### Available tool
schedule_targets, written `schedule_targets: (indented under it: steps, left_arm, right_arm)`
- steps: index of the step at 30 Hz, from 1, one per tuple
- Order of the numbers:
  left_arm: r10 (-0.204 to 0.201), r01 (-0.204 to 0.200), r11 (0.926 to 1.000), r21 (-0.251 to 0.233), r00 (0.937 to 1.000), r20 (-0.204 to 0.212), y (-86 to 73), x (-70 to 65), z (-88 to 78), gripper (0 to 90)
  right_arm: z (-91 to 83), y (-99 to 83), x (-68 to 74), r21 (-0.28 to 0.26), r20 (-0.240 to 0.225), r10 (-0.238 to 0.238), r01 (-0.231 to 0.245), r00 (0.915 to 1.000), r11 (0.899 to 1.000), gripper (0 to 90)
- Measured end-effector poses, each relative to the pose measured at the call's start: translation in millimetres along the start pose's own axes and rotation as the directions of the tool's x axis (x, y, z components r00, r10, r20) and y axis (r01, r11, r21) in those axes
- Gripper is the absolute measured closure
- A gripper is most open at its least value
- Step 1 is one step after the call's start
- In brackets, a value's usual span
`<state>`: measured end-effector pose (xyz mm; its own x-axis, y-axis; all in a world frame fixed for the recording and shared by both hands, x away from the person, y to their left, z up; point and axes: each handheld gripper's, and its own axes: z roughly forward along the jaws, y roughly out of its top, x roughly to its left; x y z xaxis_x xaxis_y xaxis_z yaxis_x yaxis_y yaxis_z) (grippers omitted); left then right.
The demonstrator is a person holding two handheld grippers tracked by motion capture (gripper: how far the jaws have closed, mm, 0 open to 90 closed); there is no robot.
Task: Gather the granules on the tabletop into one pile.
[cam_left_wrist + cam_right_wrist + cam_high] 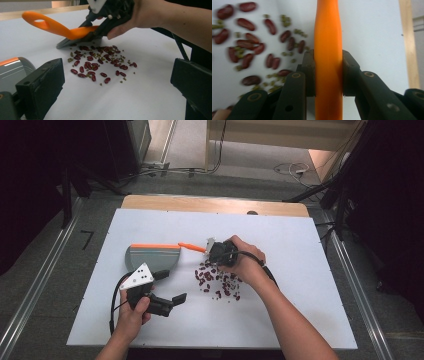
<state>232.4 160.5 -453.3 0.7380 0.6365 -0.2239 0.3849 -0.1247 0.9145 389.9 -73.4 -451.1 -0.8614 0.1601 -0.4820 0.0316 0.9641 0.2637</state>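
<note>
Right tongs (328,75) clench orange brush handle (328,37) at beans' (217,280) edge; left tongs (117,82) gape.

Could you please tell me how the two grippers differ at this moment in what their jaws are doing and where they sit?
The right gripper has its jaws shut on the orange brush handle, while the left gripper holds nothing, jaws open. The right gripper sits at the far edge of the scattered beans; the left gripper rests nearer the person, beside the grey dustpan. Both are black and hand-held.
</note>
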Motion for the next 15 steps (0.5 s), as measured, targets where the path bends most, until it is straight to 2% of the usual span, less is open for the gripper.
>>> schedule_targets:
  steps: [2,5,12,15]
  left_arm:
    - [0.002,-0.002,1.0000,0.003,1.0000,-0.002,0.2,-0.7,0.2,0.0]
    - [0.002,-0.002,1.0000,0.006,1.0000,0.001,0.2,-1.1,1.2,0.0]
    - [0.000,0.000,1.0000,0.006,1.0000,-0.001,-0.2,-1.3,1.4,0.0]
    - [0.002,-0.002,1.0000,0.009,1.0000,-0.002,-0.1,-1.2,1.0,0.0]
  right_arm:
    - [-6.4,-4.1,7.5,-0.014,-0.029,-0.024,0.024,0.9993,1.000,68.9]
    - [-12.7,-7.6,16.2,-0.023,-0.041,-0.048,0.048,0.9980,0.999,68.8]
    - [-24.1,-15.2,33.3,-0.051,-0.053,-0.094,0.091,0.9942,0.995,68.8]
    - [-27.1,-16.7,34.5,-0.053,-0.057,-0.094,0.091,0.9940,0.994,68.8]
